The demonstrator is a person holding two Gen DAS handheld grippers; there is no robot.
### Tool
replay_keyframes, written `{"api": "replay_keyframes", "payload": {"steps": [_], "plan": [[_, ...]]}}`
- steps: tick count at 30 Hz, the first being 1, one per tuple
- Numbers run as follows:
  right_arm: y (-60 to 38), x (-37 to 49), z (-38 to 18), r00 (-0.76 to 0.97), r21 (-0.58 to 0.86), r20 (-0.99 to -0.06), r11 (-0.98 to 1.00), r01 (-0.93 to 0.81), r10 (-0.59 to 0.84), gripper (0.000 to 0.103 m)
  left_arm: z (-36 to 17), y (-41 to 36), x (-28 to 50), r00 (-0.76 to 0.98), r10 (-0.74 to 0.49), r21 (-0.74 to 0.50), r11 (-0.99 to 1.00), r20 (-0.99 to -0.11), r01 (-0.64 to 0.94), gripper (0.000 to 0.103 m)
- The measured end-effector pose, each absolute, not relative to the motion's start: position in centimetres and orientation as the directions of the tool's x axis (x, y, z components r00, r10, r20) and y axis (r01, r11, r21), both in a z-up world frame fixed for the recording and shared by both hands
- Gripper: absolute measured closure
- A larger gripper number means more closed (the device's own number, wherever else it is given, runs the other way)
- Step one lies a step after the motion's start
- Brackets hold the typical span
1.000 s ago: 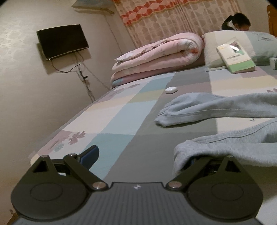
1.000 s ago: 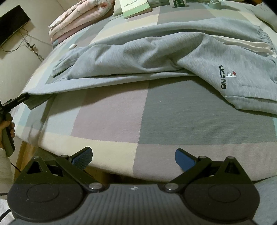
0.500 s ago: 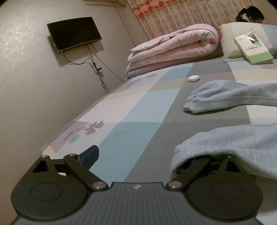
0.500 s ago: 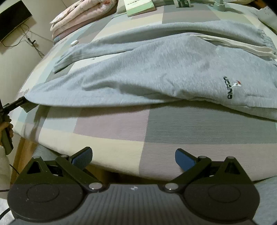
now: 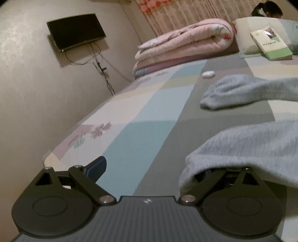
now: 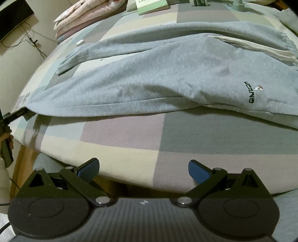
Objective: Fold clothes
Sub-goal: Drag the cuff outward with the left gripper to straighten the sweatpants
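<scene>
Left gripper [image 5: 149, 167]: fingers spread wide. The left blue pad [image 5: 96, 168] is bare over the bedsheet; the right finger is buried under the cuff of the near trouser leg, so the cloth is draped over it rather than pinched.

Left gripper from the other side: just a dark tip [image 6: 17, 113] poking in at the bed's left edge, right at the end of that leg, with a hand [image 6: 6, 141] on the handle below.

Right gripper [image 6: 142, 170]: also spread wide, both blue pads in plain sight with nothing between them. It hangs off the near edge of the bed, well apart from the cloth.

Sweatpants [image 6: 167, 80]: grey, lying lengthwise across the bed, waistband off to the right, legs running left. Dark logo print [image 6: 250, 92] near the hip, cream drawstrings [image 6: 251, 49] by the waist.

Near leg [image 5: 251, 149]: its cuff sits lifted a bit off the sheet, with a shadow underneath.

Far leg [image 5: 242, 91]: flat on the sheet, cuff pointing left, apart from the near one.

Bed [image 6: 121, 149]: patchwork sheet in grey, blue, cream and mauve squares.

Small white thing [image 5: 208, 74]: just past the far cuff, too small to tell what it is.

Quilt [image 5: 186, 46]: pink, rolled up at the head of the bed.

Pillow [image 5: 244, 31]: beside the quilt, with a green book [image 5: 270, 45] leaning on it.

TV [image 5: 76, 30]: dark screen on the wall, cables dangling below.

Person [image 5: 268, 10]: only the head shows behind the pillow.
</scene>
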State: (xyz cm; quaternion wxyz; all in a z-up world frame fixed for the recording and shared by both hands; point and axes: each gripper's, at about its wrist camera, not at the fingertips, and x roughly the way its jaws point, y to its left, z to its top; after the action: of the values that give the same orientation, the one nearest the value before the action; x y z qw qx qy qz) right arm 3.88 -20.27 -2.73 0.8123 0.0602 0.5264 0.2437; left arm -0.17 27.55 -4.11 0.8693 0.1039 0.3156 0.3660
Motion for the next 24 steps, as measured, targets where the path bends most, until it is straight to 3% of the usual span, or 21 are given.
{"api": "replay_keyframes", "payload": {"steps": [8, 17, 18, 24], "plan": [[-19.5, 4.4, -2.9, 0.307, 0.359, -0.827, 0.863, -0.356, 0.47, 0.0, -3.8, 27.8, -2.0, 0.542, 0.69, 0.426, 0.723, -0.479, -0.544, 0.007], [-18.9, 4.6, -3.2, 0.289, 0.364, -0.83, 0.855, -0.368, 0.478, 0.0, -1.0, 25.7, -1.9, 0.662, 0.715, 0.534, 0.658, -0.224, -0.531, 0.007], [-18.9, 4.7, -3.3, 0.287, 0.364, -0.831, 0.856, -0.367, 0.476, 0.0, -1.2, 25.7, -1.8, 0.663, 0.714, 0.546, 0.656, -0.224, -0.521, 0.007], [-18.7, 4.9, -3.3, 0.279, 0.364, -0.835, 0.857, -0.365, 0.474, 0.0, -4.0, 27.5, -2.6, 0.61, 0.664, 0.507, 0.739, -0.434, -0.444, 0.007]]}}
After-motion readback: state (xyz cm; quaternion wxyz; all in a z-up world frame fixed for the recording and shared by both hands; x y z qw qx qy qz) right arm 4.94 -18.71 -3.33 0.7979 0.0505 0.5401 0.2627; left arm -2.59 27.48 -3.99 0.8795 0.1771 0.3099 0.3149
